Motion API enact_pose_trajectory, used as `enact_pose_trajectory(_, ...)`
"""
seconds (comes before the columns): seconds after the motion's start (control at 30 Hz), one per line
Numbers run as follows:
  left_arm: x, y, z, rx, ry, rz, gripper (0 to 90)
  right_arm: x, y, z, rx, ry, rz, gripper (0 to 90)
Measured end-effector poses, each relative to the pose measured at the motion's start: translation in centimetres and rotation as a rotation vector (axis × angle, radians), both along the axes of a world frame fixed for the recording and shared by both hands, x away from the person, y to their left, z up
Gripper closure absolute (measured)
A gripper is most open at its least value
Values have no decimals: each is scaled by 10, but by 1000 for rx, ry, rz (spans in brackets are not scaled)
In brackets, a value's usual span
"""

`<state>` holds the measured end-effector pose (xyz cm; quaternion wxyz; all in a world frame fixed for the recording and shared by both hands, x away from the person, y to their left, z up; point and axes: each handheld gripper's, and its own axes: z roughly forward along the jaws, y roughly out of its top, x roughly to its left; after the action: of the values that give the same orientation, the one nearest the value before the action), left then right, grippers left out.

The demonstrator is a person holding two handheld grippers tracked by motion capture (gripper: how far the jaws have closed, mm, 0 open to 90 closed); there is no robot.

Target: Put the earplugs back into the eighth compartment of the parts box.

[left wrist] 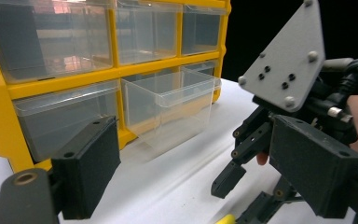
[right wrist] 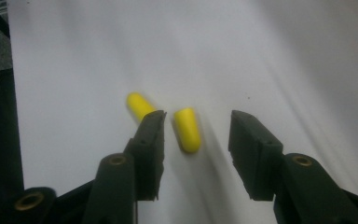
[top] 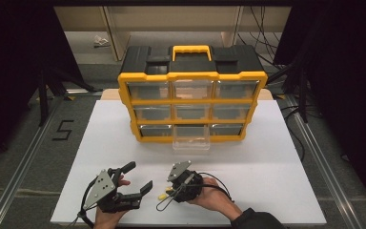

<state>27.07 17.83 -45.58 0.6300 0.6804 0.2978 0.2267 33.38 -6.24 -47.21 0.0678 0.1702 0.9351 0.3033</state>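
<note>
Right gripper (right wrist: 196,140) low over white board (top: 124,138), jaws spread, one yellow earplug (right wrist: 188,129) lying between them (no pad touching it). Second earplug (right wrist: 140,106) just outside one jaw, partly hidden behind it. Both earplugs well in front of yellow drawer cabinet (top: 193,93) — bottom middle drawer (top: 191,140) pulled out toward them. Left gripper (top: 131,179) beside right gripper, farther from cabinet's open drawer, jaws wide apart, gripping nothing.
</note>
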Motion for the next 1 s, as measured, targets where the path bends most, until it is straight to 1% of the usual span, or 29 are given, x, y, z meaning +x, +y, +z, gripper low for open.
enact_pose_trajectory(0.17, 0, 0, 0, 0, 1, -2, 159, 2, 4, -2, -10, 2, 21, 641)
enact_pose_trajectory(0.2, 0, -1, 0, 0, 1, -3, 160, 3, 6, -4, -15, 9, 25, 669)
enact_pose_trajectory(0.23, 0, -1, 0, 1, 0, -3, 160, 3, 6, -4, -15, 9, 25, 669)
enact_pose_trajectory(0.27, 0, -1, 0, 0, 1, -3, 160, 4, 7, -7, -27, 14, 35, 710)
enact_pose_trajectory(0.3, 0, -1, 0, 0, 1, -4, 160, 4, 8, -8, -31, 16, 39, 723)
enact_pose_trajectory(0.33, 0, -1, 0, 1, 1, -3, 160, 4, 8, -8, -31, 16, 39, 723)
enact_pose_trajectory(0.4, 0, 0, 0, 1, 3, -1, 160, 6, 9, -9, -25, 29, 47, 769)
enact_pose_trajectory(0.43, 0, 0, 0, 1, 3, -1, 161, 5, 9, -8, -31, 21, 59, 805)
enact_pose_trajectory(0.53, 0, 0, 0, 1, 1, -3, 161, 5, 9, -8, -32, 22, 68, 815)
enact_pose_trajectory(0.57, 0, 0, 0, 1, 1, -3, 162, 6, 7, -5, -19, 18, 67, 819)
enact_pose_trajectory(0.63, 0, 0, 0, 3, 2, -2, 161, 6, 6, -4, -12, 19, 62, 820)
enact_pose_trajectory(0.67, 0, 0, 0, 2, 3, -2, 161, 8, 3, -2, -1, 10, 57, 820)
enact_pose_trajectory(0.83, 0, -1, 0, 1, 2, -5, 161, 13, -7, 10, 49, -3, 22, 820)
enact_pose_trajectory(0.87, 0, -1, 0, 1, 2, -6, 161, 14, -11, 15, 65, -7, 12, 820)
enact_pose_trajectory(0.9, 0, -1, 0, 1, 2, -6, 161, 14, -11, 15, 65, -7, 12, 820)
enact_pose_trajectory(0.97, 0, -1, 0, 0, 2, -6, 162, 16, -17, 24, 98, -28, -6, 820)
enact_pose_trajectory(1.0, 0, -1, 0, 0, 2, -6, 161, 16, -17, 24, 98, -28, -6, 820)
